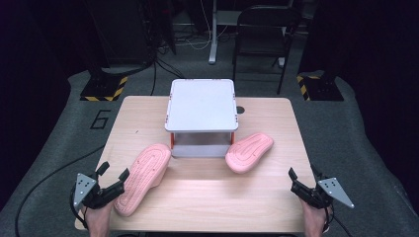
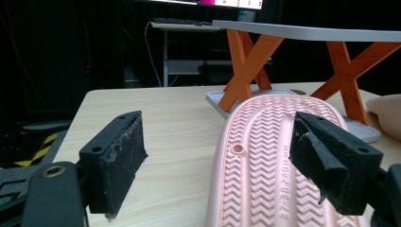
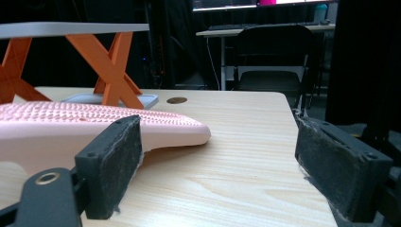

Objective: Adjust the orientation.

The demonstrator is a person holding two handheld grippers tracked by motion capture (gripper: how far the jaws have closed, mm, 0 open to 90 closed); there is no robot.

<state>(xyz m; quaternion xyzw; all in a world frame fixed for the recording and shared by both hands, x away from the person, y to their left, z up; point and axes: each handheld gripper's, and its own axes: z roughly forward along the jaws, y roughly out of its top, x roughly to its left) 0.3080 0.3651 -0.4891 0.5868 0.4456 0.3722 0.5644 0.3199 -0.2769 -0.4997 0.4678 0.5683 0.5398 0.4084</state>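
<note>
Nothing is picked up yet: both pink slippers lie sole-up on the desk [image 1: 207, 197], the left slipper [image 1: 143, 177] at 8 o'clock beside the wide, empty left claw [image 1: 114, 181], the right slipper [image 1: 249, 152] at 4 o'clock of the small grey shelf [image 1: 201, 104], well apart from the wide, empty right claw [image 1: 301, 178].

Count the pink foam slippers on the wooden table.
2: one pink foam slipper lies sole-up near the left gripper; the other lies right of the grey shelf.

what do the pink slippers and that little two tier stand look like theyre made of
The left slipper looks like soft moulded foam or rubber, matte, lying sole up with a zigzag tread and embossed size marks. The right slipper has the same pink look. The stand seems plastic: smooth matte grey shelves on orange X-shaped legs, though painted metal shelves cannot be ruled out.
</note>
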